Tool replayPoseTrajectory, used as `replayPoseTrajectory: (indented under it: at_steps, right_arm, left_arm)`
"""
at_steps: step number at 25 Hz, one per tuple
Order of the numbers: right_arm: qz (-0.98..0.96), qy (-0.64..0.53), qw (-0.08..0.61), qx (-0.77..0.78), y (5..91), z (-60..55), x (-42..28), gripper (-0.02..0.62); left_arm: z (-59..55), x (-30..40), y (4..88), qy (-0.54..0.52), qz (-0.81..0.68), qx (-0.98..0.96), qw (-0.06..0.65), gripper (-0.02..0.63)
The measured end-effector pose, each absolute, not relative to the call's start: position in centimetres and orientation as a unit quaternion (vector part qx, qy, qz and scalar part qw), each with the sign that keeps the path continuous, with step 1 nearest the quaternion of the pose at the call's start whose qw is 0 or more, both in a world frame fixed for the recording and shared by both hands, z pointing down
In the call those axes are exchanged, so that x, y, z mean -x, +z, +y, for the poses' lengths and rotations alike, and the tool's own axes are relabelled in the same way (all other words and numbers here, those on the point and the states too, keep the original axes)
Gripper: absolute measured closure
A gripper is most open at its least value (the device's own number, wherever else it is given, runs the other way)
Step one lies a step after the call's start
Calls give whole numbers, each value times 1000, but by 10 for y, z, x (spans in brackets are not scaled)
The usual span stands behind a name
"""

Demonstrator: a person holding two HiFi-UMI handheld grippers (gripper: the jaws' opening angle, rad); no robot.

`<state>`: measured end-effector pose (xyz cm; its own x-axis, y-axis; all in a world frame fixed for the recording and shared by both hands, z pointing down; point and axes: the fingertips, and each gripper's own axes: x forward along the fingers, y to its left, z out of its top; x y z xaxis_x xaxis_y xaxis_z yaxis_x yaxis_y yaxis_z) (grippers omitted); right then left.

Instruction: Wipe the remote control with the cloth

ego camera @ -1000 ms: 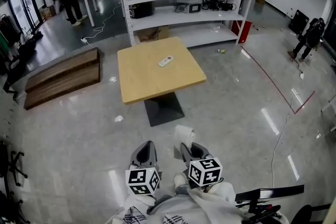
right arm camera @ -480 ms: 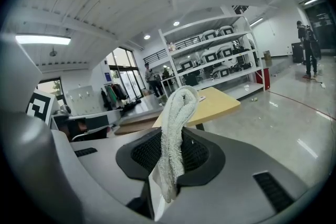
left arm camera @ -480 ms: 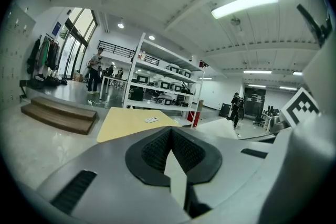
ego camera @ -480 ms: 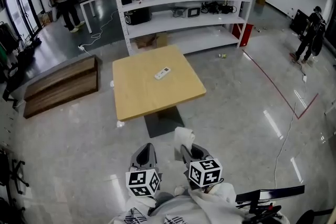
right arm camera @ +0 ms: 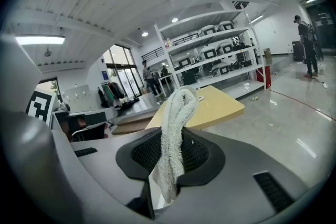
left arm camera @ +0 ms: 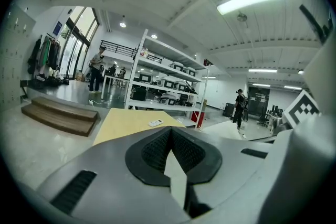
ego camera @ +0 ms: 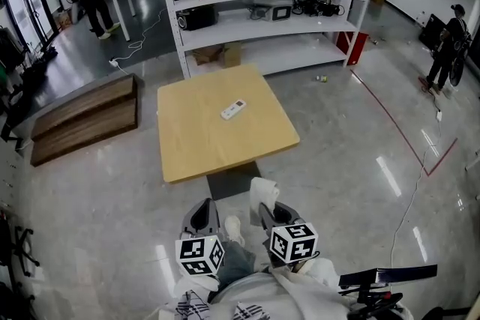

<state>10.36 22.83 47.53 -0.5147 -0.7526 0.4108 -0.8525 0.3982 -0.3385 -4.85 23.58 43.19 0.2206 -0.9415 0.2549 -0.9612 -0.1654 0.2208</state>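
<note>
Wiping not yet started

On my right gripper [right arm camera: 169, 157] the jaws pinch the cloth [right arm camera: 177, 113]; on my left gripper [left arm camera: 171, 150] they're pressed together, empty. The remote control [ego camera: 233, 110] lies untouched on the worktop [ego camera: 196, 150].

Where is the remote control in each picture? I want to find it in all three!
Head view: the remote control lies near the middle of the yellow table.
Left gripper view: the remote control is small and white on the table, just above the shut jaws.
Right gripper view: mostly hidden behind the cloth; a pale bit at the cloth's right edge may be it.
Shared landmark: the yellow table in front of the white shelves.
</note>
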Motion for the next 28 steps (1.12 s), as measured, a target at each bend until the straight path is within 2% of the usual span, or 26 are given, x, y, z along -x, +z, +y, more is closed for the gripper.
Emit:
replayPoseTrajectory:
  at_steps: [15,28]
  right_arm:
    - [-815,249,86,-517,470,53,-75,506]
    - [-807,256,98,-524,476,-49,-45,506]
  left_arm:
    - [45,73,425,24,-587,-794,159,617]
    - [-59,105,443,45,-576,-797,178,617]
